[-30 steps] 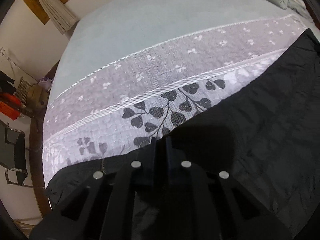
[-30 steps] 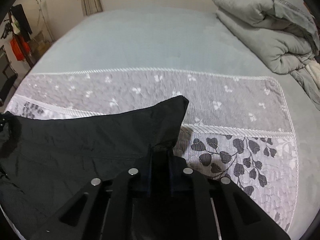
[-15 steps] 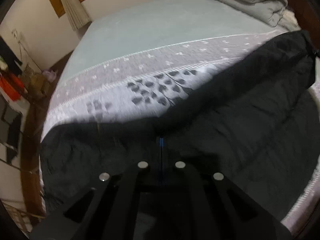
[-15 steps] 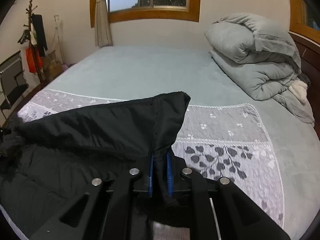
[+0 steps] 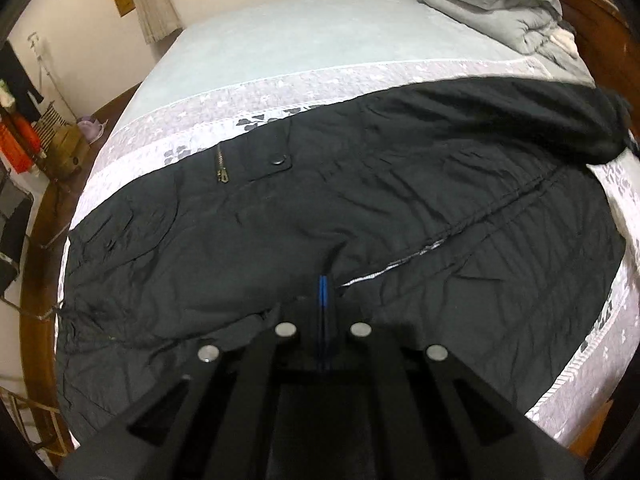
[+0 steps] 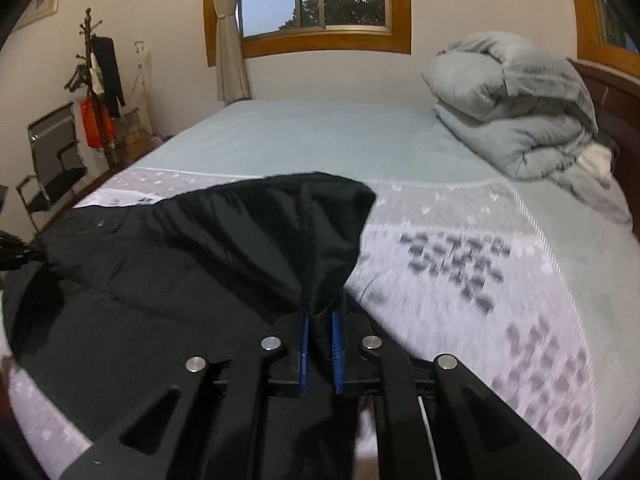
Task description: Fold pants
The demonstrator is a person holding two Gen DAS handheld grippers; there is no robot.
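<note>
Black pants lie spread across the patterned bed cover, with a zipper and a snap button at the upper left. My left gripper is shut on a pinch of the pants' near edge, low over the bed. My right gripper is shut on a fold of the pants and holds it lifted above the bed; the raised fabric drapes down to the left.
The bed has a grey-green sheet and a floral lilac cover. A folded grey duvet lies at the back right. A coat stand and chair stand left of the bed.
Both grippers have risen and drawn back with the pants. The right-hand fold is lifted higher. More of the pants shows in the left view, including zipper and button.
</note>
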